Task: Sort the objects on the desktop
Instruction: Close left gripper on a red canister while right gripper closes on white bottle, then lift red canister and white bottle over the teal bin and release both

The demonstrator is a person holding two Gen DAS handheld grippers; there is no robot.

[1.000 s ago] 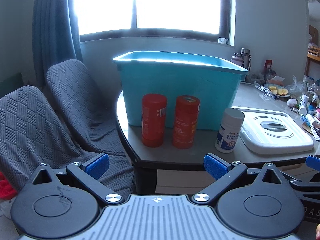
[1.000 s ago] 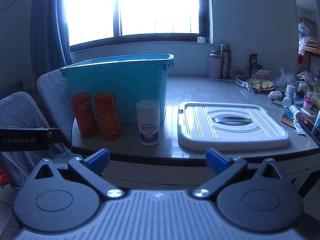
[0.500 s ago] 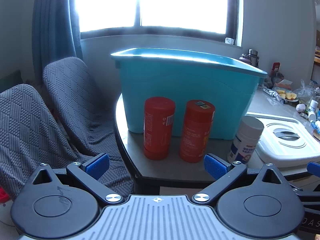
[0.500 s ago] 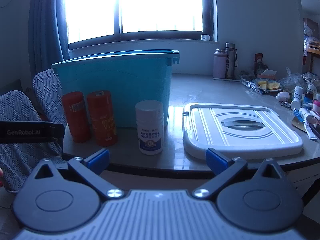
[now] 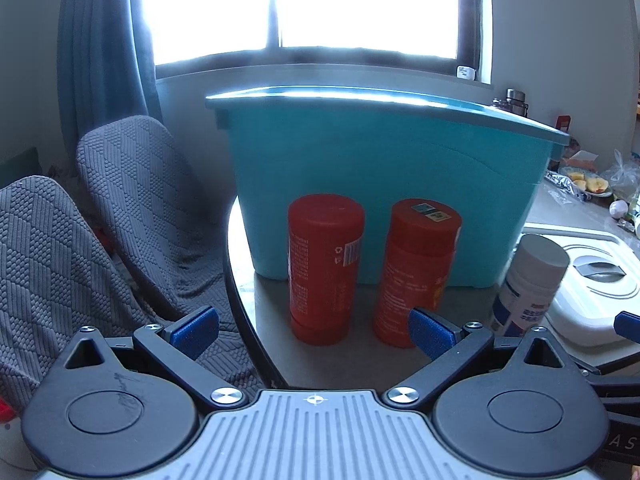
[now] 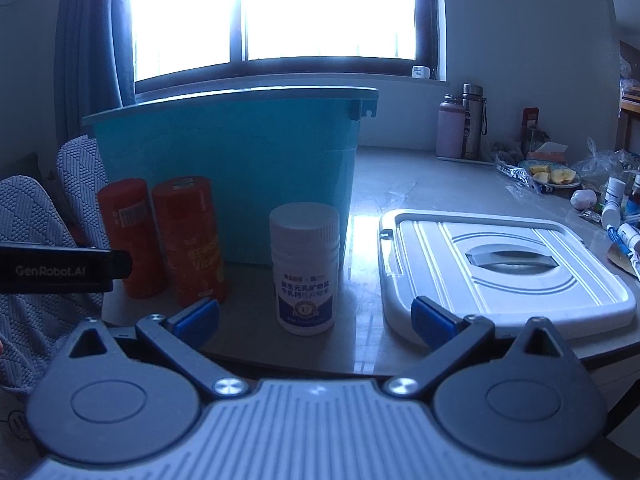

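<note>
Two red canisters point(image 5: 325, 268) point(image 5: 416, 272) stand upright side by side on table edge point(image 5: 264, 312) before teal bin point(image 5: 380, 168); white-capped pill bottle point(image 6: 305, 268) right, blue label. Left gripper point(image 5: 314, 326) spread wide, empty; right gripper point(image 6: 315, 316) likewise.

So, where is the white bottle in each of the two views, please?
Left wrist: the white bottle stands at the right edge, right of two red cans, beside the white lid.
Right wrist: it stands in the centre, lined up between the open fingers.
Shared landmark: the teal bin stands behind it in both.
</note>
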